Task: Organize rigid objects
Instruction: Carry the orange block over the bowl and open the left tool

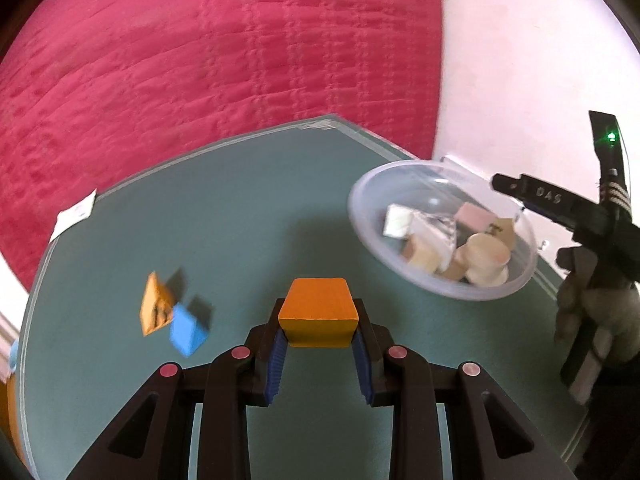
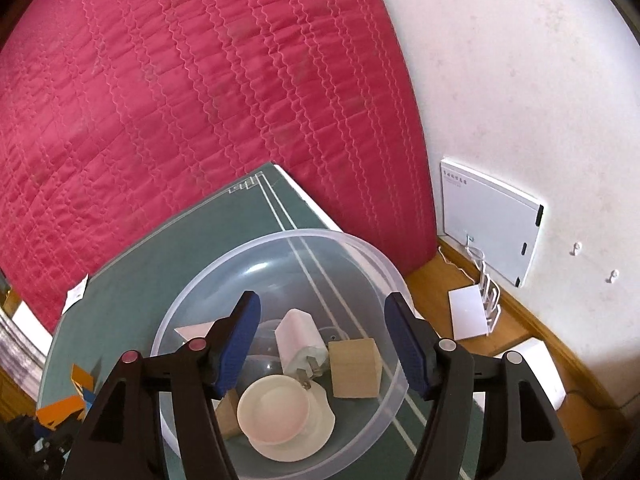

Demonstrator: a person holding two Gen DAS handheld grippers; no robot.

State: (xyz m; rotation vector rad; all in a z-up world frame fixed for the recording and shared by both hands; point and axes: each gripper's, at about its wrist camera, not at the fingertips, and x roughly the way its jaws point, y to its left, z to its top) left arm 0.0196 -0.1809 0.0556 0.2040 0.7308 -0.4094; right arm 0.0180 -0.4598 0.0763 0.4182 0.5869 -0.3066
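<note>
Green mat [image 1: 248, 216]: two loose blocks [image 1: 172, 316], bowl [image 1: 440, 232].

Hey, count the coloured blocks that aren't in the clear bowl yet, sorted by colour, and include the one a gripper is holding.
Orange: 2 (held orange block, loose orange block)
Blue: 1 (blue block)
Total: 3
</note>
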